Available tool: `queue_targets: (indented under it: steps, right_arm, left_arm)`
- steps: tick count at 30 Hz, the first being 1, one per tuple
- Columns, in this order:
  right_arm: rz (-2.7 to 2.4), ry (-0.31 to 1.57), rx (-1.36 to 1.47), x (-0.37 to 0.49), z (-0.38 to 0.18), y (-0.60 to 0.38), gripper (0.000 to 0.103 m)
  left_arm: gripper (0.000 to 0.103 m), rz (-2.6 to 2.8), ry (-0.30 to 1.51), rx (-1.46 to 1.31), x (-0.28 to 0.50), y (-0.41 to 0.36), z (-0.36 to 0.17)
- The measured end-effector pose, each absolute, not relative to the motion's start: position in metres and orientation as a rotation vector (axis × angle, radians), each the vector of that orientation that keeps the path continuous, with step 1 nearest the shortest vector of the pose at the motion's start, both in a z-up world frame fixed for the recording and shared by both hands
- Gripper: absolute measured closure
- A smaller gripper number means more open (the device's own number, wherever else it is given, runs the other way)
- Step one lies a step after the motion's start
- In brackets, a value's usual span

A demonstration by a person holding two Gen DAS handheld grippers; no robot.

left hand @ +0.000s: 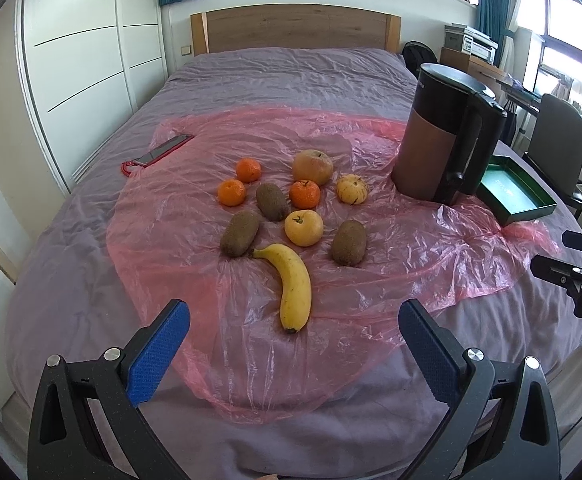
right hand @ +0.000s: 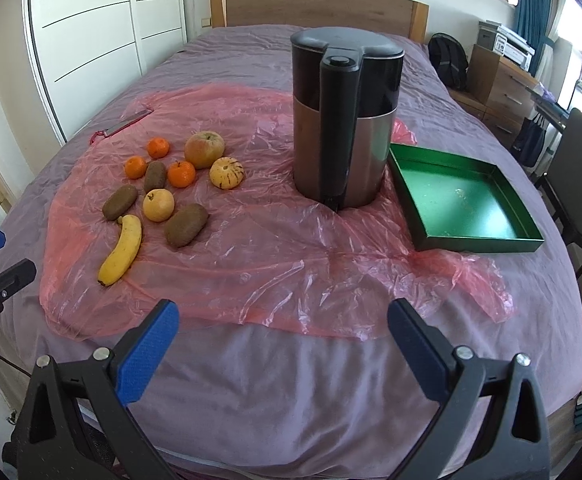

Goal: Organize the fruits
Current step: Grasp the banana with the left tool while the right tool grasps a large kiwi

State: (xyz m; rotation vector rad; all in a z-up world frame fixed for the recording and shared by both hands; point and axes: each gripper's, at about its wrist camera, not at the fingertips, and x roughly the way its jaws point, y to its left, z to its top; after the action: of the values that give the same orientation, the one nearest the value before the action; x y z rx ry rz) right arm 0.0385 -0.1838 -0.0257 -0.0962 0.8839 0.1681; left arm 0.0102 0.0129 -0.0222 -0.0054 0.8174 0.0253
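Both hand-held grippers hang wide apart and empty above the near edge of a bed: the left gripper (left hand: 294,322) faces a cluster of loose fruit, the right gripper (right hand: 283,320) faces a tall kettle (right hand: 345,120). Nothing has yet been sorted. All the fruit lies on a crinkled pink plastic sheet (right hand: 251,248) to the left of the kettle, with the banana (left hand: 293,286) nearest the left gripper, and three kiwis, three mandarins, an apple (left hand: 313,166) and two pale yellow fruits beyond it. An empty green tray (right hand: 471,240), the likely destination, sits just right of the kettle. The risks appear plain: round fruit may roll on the slick sheet over soft bedding if nudged, and a carry toward the tray could clip the kettle, which stands between tray and fruit.
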Motion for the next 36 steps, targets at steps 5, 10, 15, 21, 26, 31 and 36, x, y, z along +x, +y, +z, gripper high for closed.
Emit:
queue_targets:
  steps: [5, 10, 15, 21, 26, 31, 36]
  right_arm:
    - [0.209, 0.915, -0.099, 0.049, -0.033, -0.166, 0.0]
    - [0.266, 0.946, -0.089, 0.066, -0.047, -0.146, 0.0]
    - [0.323, 0.995, -0.038, 0.094, -0.064, -0.125, 0.0]
    - [0.379, 1.057, 0.037, 0.13, -0.085, -0.1, 0.0]
    - [0.404, 1.088, 0.114, 0.159, -0.101, -0.086, 0.0]
    - [0.411, 1.138, 0.176, 0.186, -0.119, -0.076, 0.002]
    - [0.409, 1.183, 0.214, 0.205, -0.14, -0.067, 0.025]
  left_arm:
    - [0.001, 0.055, 0.858, -0.033, 0.016, 0.034, -0.034]
    - [0.001, 0.086, 0.909, -0.07, 0.025, 0.053, -0.053]
    - [0.001, 0.069, 0.965, -0.069, 0.038, 0.051, -0.072]
    - [0.002, 0.049, 1.017, -0.078, 0.063, 0.046, -0.094]
    - [0.019, 0.021, 1.04, -0.081, 0.085, 0.042, -0.108]
    - [0.037, -0.006, 1.064, -0.089, 0.106, 0.039, -0.124]
    - [0.044, -0.021, 1.084, -0.102, 0.123, 0.04, -0.137]
